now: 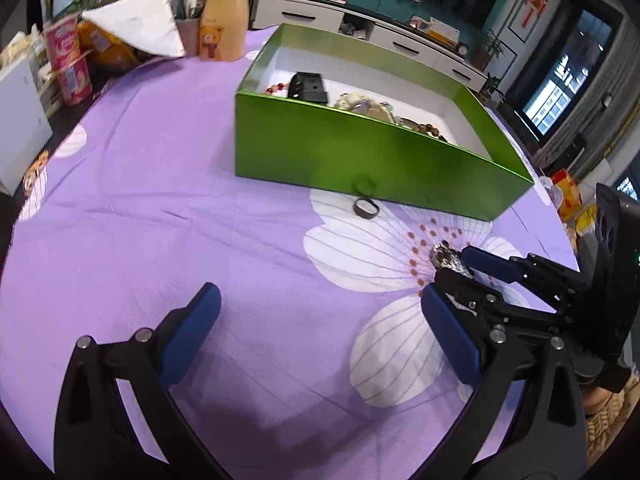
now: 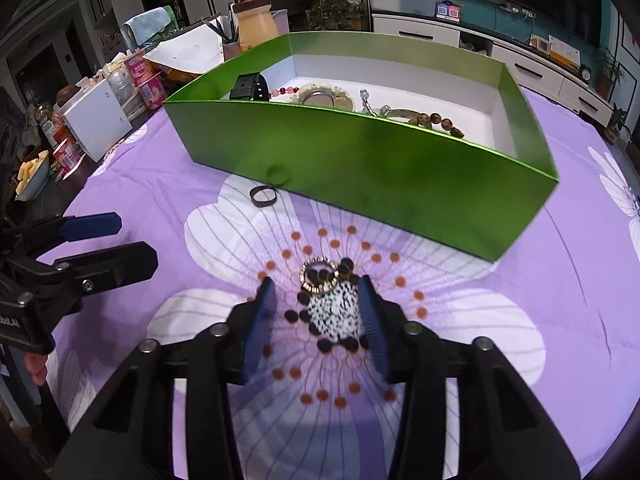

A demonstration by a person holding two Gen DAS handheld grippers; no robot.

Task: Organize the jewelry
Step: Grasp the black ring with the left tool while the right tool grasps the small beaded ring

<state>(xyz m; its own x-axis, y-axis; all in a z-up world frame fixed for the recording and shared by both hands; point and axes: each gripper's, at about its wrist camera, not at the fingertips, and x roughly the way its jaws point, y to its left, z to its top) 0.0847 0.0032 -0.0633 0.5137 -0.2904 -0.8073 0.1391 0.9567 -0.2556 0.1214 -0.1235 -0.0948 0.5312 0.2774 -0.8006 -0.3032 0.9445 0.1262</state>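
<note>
A green box (image 1: 360,152) (image 2: 360,160) with a white inside holds several bracelets, beads and a black watch strap (image 2: 250,87). A dark ring (image 1: 366,207) (image 2: 264,196) lies on the purple cloth just in front of the box. A black-and-white speckled piece with a gold ring (image 2: 332,304) (image 1: 446,258) lies on the flower print between the fingers of my right gripper (image 2: 316,312); the jaws stand apart around it, not closed. My left gripper (image 1: 320,332) is open and empty above the cloth, left of the right gripper.
Cans (image 1: 68,64), a bear-print bottle (image 1: 222,20), a white box (image 1: 20,120) and papers crowd the table's far left edge. A TV cabinet (image 2: 520,60) stands behind the table.
</note>
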